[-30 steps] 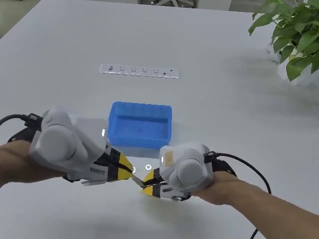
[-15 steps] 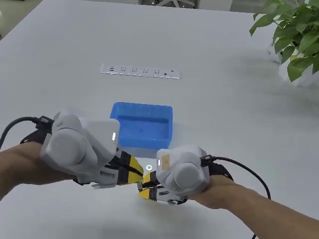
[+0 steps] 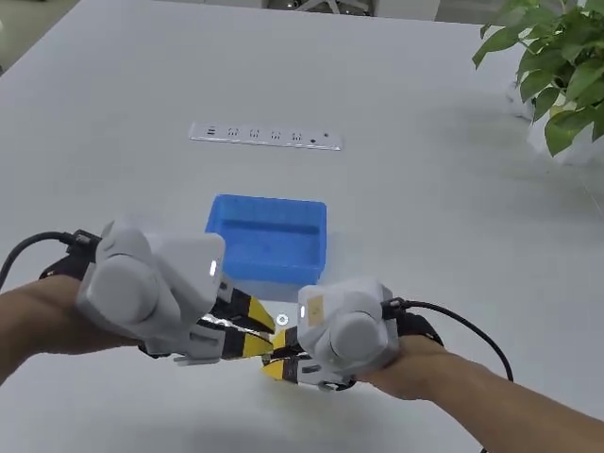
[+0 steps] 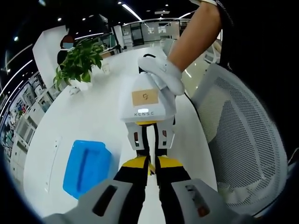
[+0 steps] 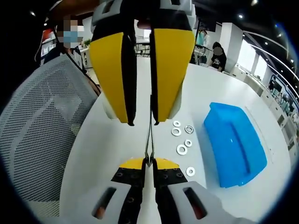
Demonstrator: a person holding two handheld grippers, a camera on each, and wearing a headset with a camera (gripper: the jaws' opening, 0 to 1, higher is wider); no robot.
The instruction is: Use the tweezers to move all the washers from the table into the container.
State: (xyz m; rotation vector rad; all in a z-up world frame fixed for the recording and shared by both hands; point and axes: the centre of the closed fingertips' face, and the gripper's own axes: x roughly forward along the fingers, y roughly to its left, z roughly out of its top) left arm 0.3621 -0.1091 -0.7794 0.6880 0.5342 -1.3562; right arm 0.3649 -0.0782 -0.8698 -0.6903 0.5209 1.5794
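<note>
Closed in nose to nose over 1 s: right hand-held gripper (image 5: 149, 163) clamping tweezers (image 5: 149, 135), left hand-held gripper (image 5: 142, 122) of unclear grip. Likely regripping; washers (image 5: 181, 149) still on bench (image 5: 103, 149).

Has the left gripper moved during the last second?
Yes. Judged against the blue container, the left gripper has shifted right, closer to the right gripper.

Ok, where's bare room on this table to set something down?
Free: the white table between the blue plastic container and the potted green plant, and the band between the container and the white power strip. Crowded: just in front of the container, where the left gripper, the right gripper holding thin metal tweezers and small metal washers sit.
</note>
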